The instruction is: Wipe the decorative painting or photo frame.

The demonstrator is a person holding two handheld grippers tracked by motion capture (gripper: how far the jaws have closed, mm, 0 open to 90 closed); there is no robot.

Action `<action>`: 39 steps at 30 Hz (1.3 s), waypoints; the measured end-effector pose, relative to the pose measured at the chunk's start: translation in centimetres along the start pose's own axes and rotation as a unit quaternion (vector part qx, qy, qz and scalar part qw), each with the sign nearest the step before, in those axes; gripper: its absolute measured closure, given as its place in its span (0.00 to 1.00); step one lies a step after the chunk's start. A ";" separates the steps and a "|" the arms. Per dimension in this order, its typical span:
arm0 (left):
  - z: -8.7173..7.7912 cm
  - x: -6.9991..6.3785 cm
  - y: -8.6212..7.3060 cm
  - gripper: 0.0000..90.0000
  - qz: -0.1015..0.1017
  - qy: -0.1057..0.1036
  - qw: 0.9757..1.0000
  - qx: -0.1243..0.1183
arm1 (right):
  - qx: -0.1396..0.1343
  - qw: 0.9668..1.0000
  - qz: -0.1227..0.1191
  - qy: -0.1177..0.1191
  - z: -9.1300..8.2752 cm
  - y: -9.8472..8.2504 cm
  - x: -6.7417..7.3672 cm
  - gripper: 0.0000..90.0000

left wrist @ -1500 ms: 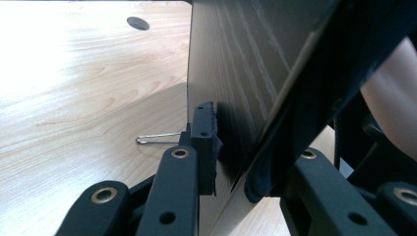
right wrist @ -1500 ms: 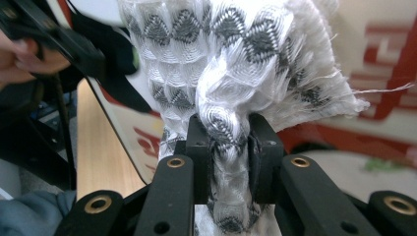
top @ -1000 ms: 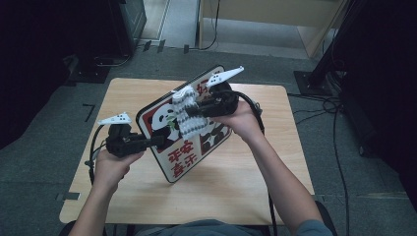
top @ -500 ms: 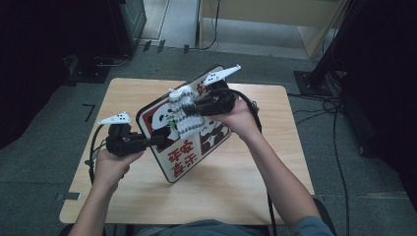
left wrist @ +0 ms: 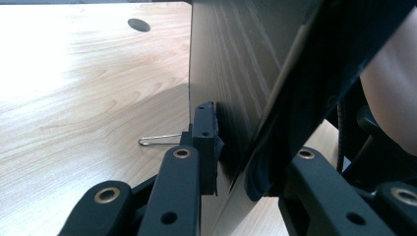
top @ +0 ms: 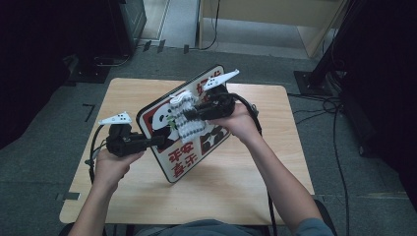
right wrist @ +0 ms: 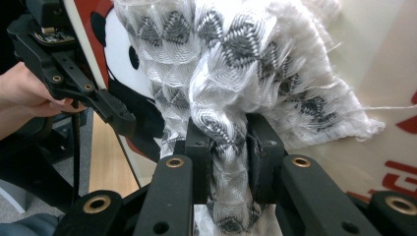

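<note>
A tilted sign board with a panda picture and red characters stands on edge over the table. My left gripper is shut on its left edge. In the left gripper view the board runs edge-on between the pads of that gripper. My right gripper is shut on a white and grey woven cloth and holds it against the board's face. The right gripper view has the bunched cloth pinched between the jaws of the right gripper, with the board behind.
The wooden table has dark floor around it and cables at the right. A thin wire loop sticks out beside the left pad. A round hole marks the tabletop. The left hand shows past the board.
The right gripper and the cloth have slid a little to the left on the board's face. The left gripper and the board have kept still.
</note>
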State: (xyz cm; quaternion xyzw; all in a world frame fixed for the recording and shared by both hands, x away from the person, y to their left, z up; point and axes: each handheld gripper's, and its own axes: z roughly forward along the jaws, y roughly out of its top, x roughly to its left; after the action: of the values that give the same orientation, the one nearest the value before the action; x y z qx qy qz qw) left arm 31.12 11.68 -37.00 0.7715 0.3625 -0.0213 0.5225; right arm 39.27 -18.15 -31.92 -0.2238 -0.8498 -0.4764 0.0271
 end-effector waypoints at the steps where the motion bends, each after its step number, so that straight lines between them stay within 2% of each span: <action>1: 0.0 0.0 0.0 0.85 -0.001 0.000 1.000 -0.001 | 0.001 1.000 0.001 0.000 0.0 -0.1 0.0 0.84; 25: 0.0 0.0 0.0 0.84 0.001 -0.003 1.000 -0.002 | 0.024 1.000 0.014 -0.004 1.0 -2.5 -0.1 0.83; 34: 0.0 0.0 -0.1 0.84 0.000 -0.005 1.000 -0.001 | 0.015 1.000 0.009 -0.009 1.2 -3.2 -0.1 0.83; 39: 0.0 0.0 -0.1 0.84 0.000 -0.006 1.000 -0.001 | 0.022 1.000 0.010 -0.007 1.5 -3.7 0.0 0.83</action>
State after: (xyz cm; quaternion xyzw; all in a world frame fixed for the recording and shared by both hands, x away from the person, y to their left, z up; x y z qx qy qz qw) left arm 31.09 11.70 -37.07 0.7707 0.3596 -0.0254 0.5255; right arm 38.01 -18.53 -35.72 -0.2350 -0.8579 -0.4559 0.0309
